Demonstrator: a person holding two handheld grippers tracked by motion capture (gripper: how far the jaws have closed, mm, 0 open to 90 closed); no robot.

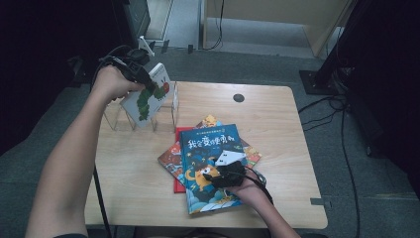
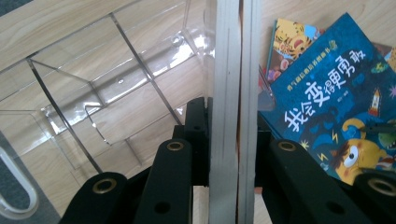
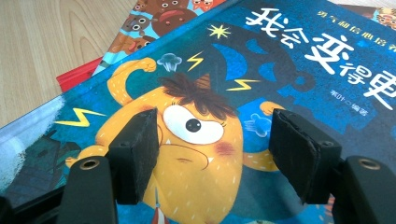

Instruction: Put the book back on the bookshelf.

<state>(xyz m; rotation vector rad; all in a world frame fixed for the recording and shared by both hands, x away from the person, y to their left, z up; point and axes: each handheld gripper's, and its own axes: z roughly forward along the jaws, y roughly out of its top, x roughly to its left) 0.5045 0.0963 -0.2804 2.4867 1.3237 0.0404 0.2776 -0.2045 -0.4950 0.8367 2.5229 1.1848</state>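
The left tool (image 1: 143,74) grips a caterpillar book (image 1: 148,96) over the clear rack (image 1: 116,121) at ten o'clock; the right tool (image 3: 212,140) rests open on the blue book (image 1: 210,148) topping the desk's (image 1: 277,114) pile.

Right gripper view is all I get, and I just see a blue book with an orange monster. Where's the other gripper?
Observer: The left gripper is at the table's far left corner, shut on a white caterpillar book.
Operator: Is it putting it somewhere?
Observer: A clear rack stands right under that book, which is held tilted.
Operator: Are there books in the rack already?
Observer: None that I can see. In the left gripper view its other slots look bare.
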